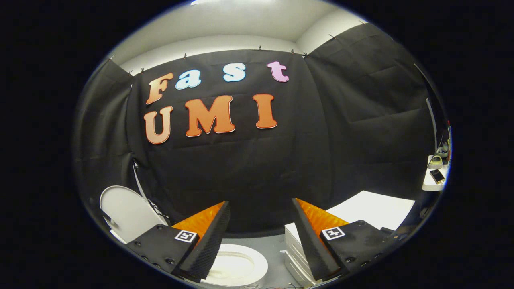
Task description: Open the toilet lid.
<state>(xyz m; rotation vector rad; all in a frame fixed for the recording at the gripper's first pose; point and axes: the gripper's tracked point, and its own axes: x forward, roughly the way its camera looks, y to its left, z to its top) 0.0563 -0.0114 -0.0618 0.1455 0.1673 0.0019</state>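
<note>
The white toilet lid [124, 212] stands raised beside the black cloth wall, just outside my left finger. The white toilet seat ring [237, 265], with the open bowl inside it, lies low down between the fingers, partly hidden by the left one. My gripper [261, 202] is open with a wide gap between its fingers and nothing in it. It is held above the toilet and apart from the lid.
A white cabinet with stacked drawers [295, 249] stands close by the toilet, behind my right finger, and its flat white top [373, 212] stretches off beyond that finger. A small white shelf [433, 180] with a phone and other small items sits further out on that side.
</note>
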